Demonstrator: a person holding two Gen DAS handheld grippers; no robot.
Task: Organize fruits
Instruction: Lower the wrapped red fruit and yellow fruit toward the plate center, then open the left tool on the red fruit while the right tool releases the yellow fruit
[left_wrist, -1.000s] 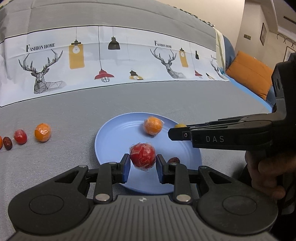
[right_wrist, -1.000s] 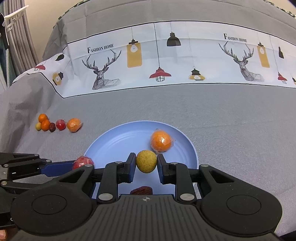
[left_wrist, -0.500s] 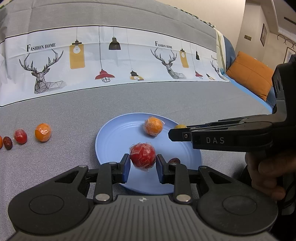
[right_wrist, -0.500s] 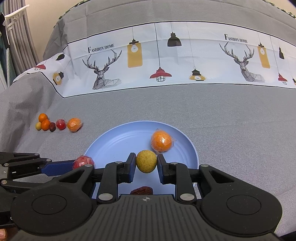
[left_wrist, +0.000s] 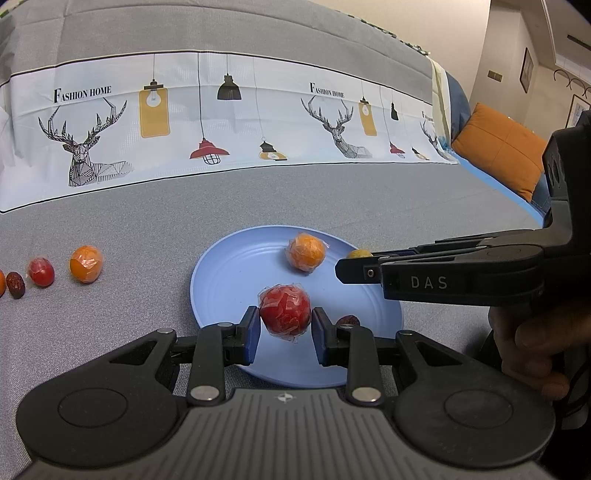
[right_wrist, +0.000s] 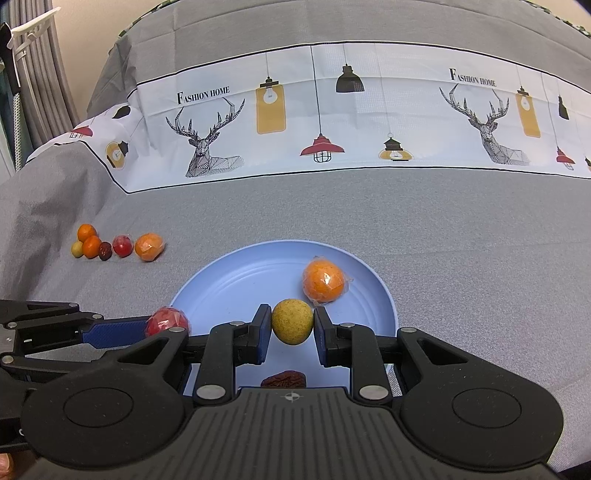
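both grippers sit over the blue plate (right_wrist: 373, 291) on the grey bedspread (right_wrist: 443, 229). the left gripper (left_wrist: 284, 330) has its pads pressed on a red fruit in clear wrap (left_wrist: 285, 309), held above the plate's near part. the right gripper (right_wrist: 292, 334) is clamped on a small yellow-green fruit (right_wrist: 292, 321). a wrapped orange (right_wrist: 323, 281) and a dark date (right_wrist: 283, 380) lie on the plate. off to the left, well apart from it, a cluster of small fruits (right_wrist: 118, 245) rests on the cloth.
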